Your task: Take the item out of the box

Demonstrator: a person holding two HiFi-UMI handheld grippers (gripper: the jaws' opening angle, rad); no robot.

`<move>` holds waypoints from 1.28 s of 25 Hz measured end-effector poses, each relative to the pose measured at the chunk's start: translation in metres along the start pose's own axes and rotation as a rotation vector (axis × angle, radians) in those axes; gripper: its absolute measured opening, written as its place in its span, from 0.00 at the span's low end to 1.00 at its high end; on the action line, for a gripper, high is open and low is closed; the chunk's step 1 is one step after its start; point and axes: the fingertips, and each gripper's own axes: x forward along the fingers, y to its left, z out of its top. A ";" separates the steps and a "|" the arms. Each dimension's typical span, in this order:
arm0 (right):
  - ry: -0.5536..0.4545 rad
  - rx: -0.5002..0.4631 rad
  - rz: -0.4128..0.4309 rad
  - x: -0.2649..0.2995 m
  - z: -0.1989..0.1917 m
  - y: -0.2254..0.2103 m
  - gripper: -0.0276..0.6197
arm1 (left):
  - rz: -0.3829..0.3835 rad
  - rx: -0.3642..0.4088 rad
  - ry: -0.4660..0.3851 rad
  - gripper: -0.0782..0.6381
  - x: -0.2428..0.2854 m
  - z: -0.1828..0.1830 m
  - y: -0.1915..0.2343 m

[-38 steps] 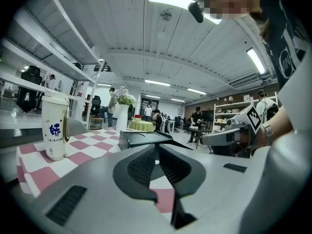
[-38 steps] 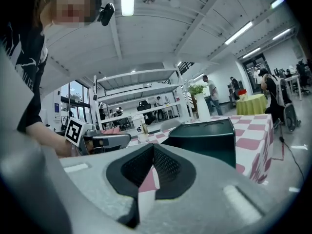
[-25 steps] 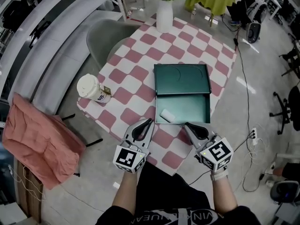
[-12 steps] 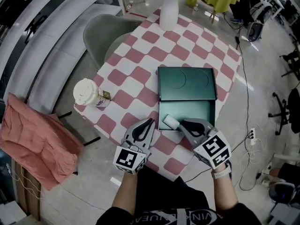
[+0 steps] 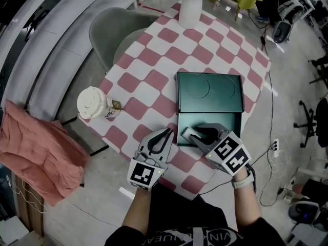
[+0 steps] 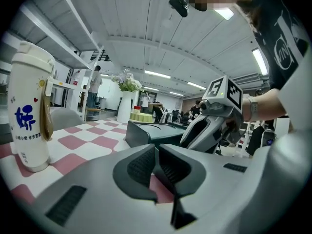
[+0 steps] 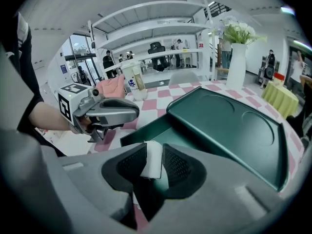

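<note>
White, small, rectangular item (image 7: pixel 151 165) stands between the opening jaws of the right gripper (image 7: pixel 155 156); left gripper (image 6: pixel 157 165) pressed together.

lidded cup (image 5: pixel 94 102) and vase (image 5: pixel 190 9) on checkered table (image 5: pixel 154 68).

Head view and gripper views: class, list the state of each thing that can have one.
Box, open, lid folded back flat.
Right gripper, fingers opening around white item.
White item, inside box, between the fingers.
Left gripper, shut, empty.
Cup, upright, capped.
Vase, upright.
</note>
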 end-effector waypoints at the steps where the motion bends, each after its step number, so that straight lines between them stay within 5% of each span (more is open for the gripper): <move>1: 0.010 0.005 0.009 0.003 0.001 0.000 0.18 | -0.003 0.002 0.000 0.15 0.001 0.001 0.001; 8: 0.087 0.054 0.089 0.021 -0.003 0.003 0.32 | -0.003 -0.011 -0.005 0.15 0.006 -0.001 0.009; 18: 0.207 0.044 0.164 0.037 -0.016 0.004 0.33 | -0.015 -0.025 -0.001 0.15 0.013 -0.003 0.010; 32: 0.108 0.024 0.105 0.024 -0.010 -0.002 0.30 | -0.002 -0.034 -0.004 0.15 0.011 0.000 0.009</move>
